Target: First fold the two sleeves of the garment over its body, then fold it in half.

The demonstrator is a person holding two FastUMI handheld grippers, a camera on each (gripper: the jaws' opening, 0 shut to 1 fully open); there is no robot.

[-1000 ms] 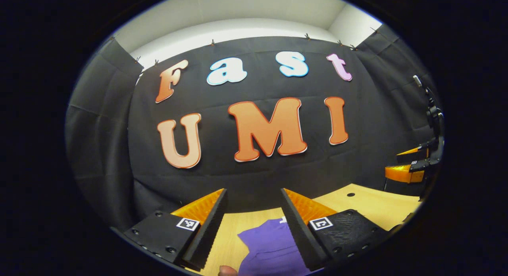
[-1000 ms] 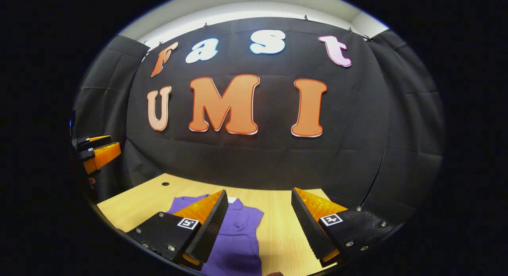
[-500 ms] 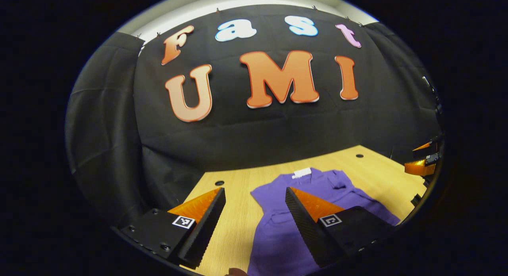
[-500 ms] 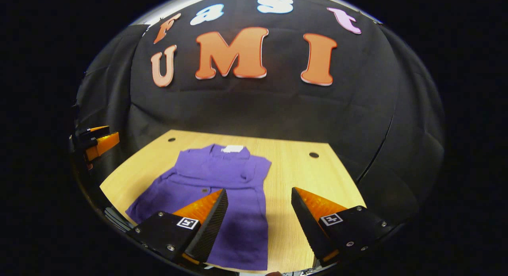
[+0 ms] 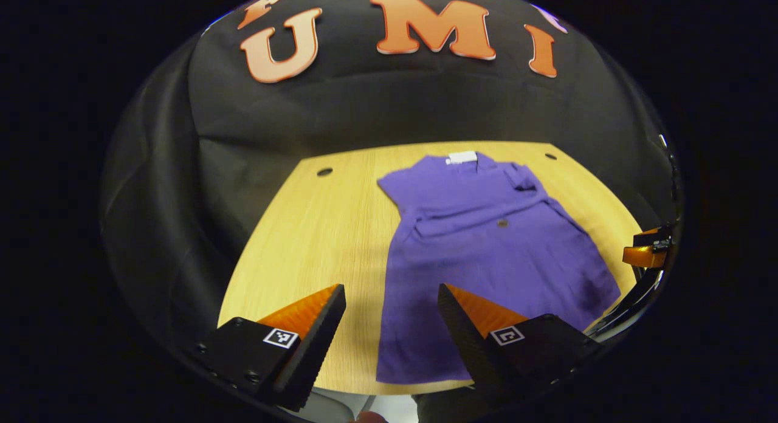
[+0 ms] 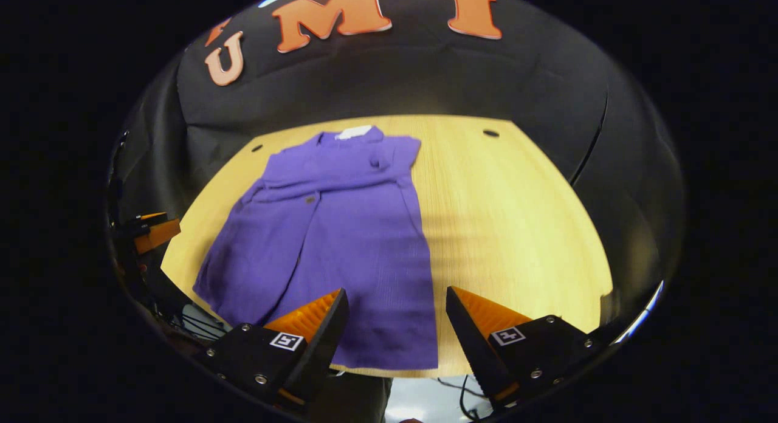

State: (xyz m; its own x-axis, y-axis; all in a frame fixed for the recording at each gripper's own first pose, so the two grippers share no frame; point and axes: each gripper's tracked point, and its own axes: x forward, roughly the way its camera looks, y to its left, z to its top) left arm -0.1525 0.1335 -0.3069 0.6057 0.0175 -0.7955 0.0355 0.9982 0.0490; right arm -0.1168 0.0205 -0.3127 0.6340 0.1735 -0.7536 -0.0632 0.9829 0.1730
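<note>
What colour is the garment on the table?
The garment is plain purple with a white tag at the collar; the right gripper view shows it best.

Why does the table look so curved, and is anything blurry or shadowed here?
Fisheye bending: in both views the straight wooden table bulges. Left gripper view: sharp, with a faint shadow on the wood beside the purple garment. Right gripper view: sharp too, soft shadow bands cross the table beside the garment.
</note>
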